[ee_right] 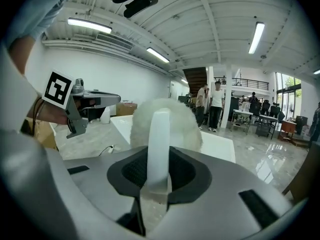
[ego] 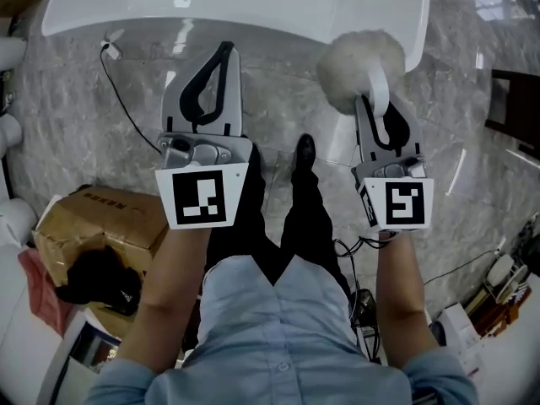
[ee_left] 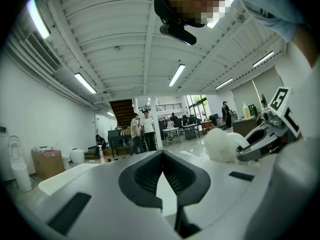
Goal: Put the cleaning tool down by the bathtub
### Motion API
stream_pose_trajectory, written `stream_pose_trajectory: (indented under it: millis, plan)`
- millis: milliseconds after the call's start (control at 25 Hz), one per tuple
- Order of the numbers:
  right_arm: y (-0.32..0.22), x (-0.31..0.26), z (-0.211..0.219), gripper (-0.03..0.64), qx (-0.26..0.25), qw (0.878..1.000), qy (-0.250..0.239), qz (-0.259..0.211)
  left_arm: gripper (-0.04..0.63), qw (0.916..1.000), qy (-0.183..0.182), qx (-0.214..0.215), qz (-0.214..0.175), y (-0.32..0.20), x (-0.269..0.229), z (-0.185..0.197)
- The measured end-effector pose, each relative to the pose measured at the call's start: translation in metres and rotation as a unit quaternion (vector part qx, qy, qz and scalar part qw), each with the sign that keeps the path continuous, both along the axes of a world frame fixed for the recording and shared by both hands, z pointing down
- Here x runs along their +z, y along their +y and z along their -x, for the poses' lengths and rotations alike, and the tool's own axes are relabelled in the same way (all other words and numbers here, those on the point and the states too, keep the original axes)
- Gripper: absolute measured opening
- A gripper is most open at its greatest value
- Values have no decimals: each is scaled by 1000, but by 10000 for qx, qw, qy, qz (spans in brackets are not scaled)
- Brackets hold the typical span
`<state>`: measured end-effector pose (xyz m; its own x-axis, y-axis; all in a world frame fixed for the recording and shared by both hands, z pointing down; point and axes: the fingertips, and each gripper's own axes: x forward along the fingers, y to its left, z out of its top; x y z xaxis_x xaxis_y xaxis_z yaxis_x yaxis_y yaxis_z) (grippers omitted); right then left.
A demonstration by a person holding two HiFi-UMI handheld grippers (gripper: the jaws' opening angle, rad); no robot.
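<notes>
A white bathtub (ego: 236,7) spans the top of the head view above a marble floor (ego: 67,125). The right gripper (ego: 377,99) pinches the white handle of the cleaning tool (ego: 359,57), whose fluffy head shows against the tub's near rim. The left gripper (ego: 224,51), jaws pressed together, holds nothing. The tool appears not yet set down; the next move calls for lowering it to the floor beside the tub, then letting go.

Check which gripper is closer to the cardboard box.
Left. The left gripper is just up and right of the cardboard box in the head view. The right gripper, clamped on the brush, is beyond the person's legs.
</notes>
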<state>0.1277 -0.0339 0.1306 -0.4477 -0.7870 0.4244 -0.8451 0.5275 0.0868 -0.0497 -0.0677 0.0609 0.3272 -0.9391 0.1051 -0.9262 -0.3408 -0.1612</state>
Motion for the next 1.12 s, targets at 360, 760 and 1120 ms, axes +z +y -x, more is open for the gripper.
stream_pose_trajectory:
  millis: [360,760,1120]
  plan:
    - [-9,92,22,95,-491,9986,93,162,15,9996,-13,147,238,-9,96,-2]
    - [-12,196,32,95,-897,9946,100,513,15,9985,150,76,522,-15,194,-8]
    - [-6,285,28,95,-1328,9879,294,744,15,9979,219,117,602,-21,271,-18]
